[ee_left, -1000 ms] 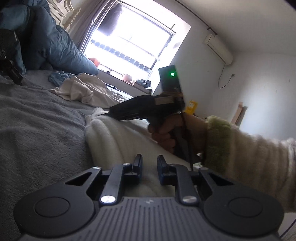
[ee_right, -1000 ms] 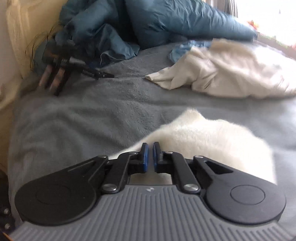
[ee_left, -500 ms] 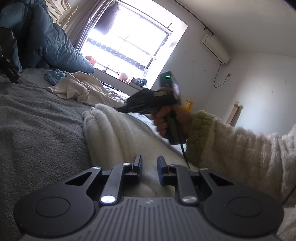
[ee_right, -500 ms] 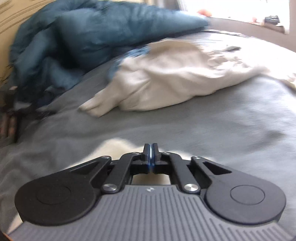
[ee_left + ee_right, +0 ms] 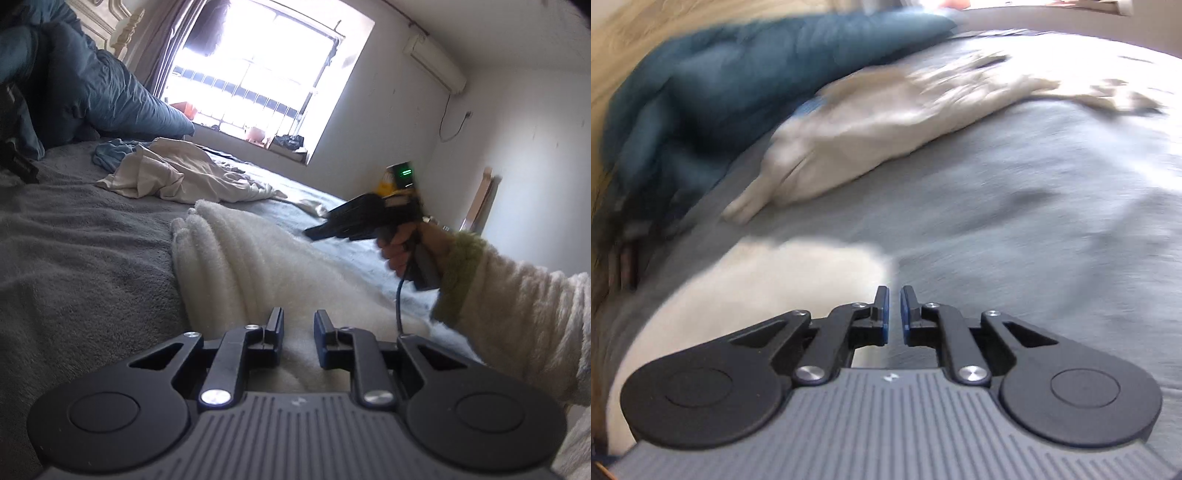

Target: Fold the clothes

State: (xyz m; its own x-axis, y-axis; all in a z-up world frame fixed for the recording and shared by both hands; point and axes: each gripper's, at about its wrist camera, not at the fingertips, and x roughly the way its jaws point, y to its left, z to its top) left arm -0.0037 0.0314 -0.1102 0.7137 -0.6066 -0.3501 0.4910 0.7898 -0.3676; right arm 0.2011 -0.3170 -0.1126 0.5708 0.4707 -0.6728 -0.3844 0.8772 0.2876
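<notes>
On the bed: my two tools over a grey blanket (image 5: 74, 258) in window light.
White fleece garment (image 5: 258, 266): lies bunched in long ridges on the blanket, its long axis running from my left tool away toward the far cream pile; whether it is mid-fold or just set down, I cannot tell.
Left tool (image 5: 298, 328): fingers parted with a clear gap, holding nothing, low over the near end of the fleece, pointing along its ridges.
Right tool (image 5: 894, 312): fingers a narrow slit apart, gripping nothing; the fleece (image 5: 757, 280) lies to its near left, grey blanket straight ahead. From the left view it hangs (image 5: 364, 219) in my hand above the fleece's right edge.
Nearer hand: the left, by my judgement; it sits right at the garment's near end, the right off to one side.
Cream garment (image 5: 886, 122): crumpled on the far side of the bed, well apart from the fleece, beside a blue duvet (image 5: 738, 74).
Focus: the right view is blurred.
</notes>
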